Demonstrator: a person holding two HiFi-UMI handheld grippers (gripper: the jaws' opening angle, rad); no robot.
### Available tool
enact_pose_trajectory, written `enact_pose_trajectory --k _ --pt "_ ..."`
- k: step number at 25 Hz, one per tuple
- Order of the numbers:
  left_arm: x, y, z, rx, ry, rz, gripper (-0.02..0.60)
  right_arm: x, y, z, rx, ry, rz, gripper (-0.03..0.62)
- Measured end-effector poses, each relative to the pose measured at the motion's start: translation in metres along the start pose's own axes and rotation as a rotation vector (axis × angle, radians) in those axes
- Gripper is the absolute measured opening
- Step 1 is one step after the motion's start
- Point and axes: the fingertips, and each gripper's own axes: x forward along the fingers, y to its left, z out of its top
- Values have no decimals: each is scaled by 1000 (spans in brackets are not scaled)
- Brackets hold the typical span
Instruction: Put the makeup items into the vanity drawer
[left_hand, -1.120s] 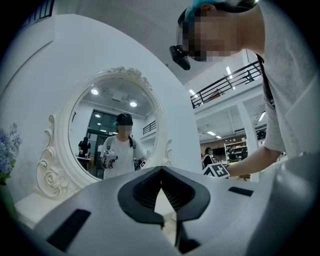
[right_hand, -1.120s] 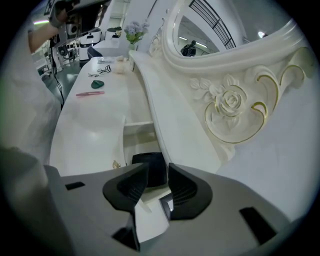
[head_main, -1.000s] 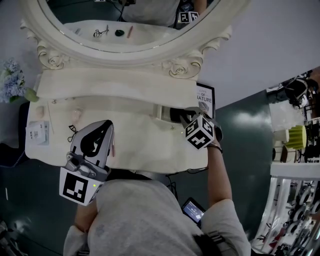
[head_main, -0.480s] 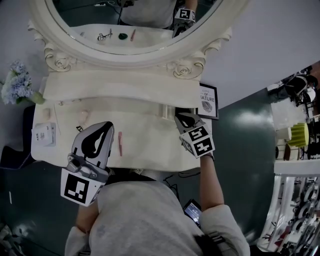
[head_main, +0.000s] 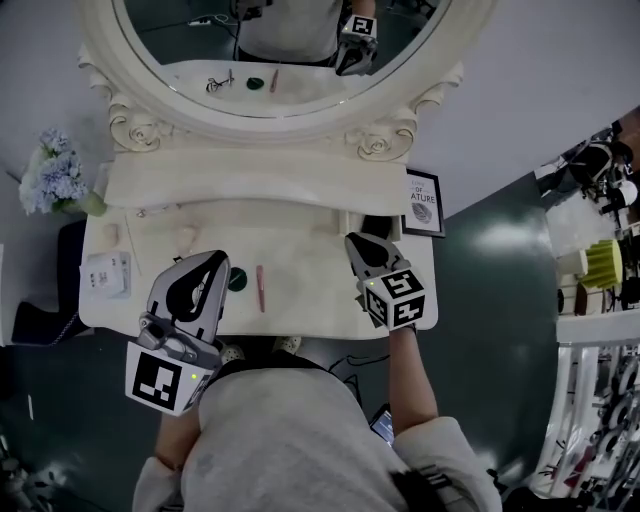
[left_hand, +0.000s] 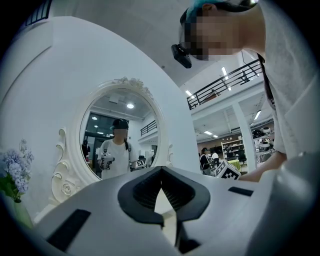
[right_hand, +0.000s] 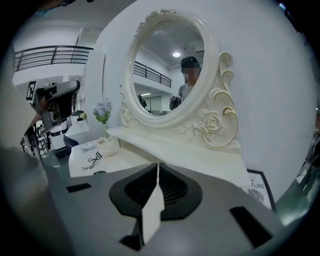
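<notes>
Light grey T-shirt (head_main: 280, 430), grey black-lined hardware in both hands

The T-shirt is short-sleeved and plain across the shoulders and back; a small black camera (left_hand: 181, 54) is fixed at the head; the left tool (head_main: 213, 262) has a smooth pale grey shell around a black teardrop-shaped hollow lined with ribbed black pads; black rectangular slots mark the shell on either side of the hollow; its white cube (head_main: 160, 378) bears a black square marker and a small green light; the right tool (head_main: 356, 242) has the same grey shell, black ribbed lining and dark slots; its cube (head_main: 397, 297) shows black-and-white markers on each visible face.
</notes>
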Motion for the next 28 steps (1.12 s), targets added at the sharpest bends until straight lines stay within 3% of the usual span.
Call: enact_pose_trajectory --k 7,10,28 --pt "-16 4 2 16 13 -50 14 -15 38 23 64 -112 -6 28" --pt "-19 7 13 8 -24 -50 14 -23 53 33 80 -160 -6 28" --pt "-50 22 29 20 -57 -86 14 -67 125 88 98 -361 -3 28"
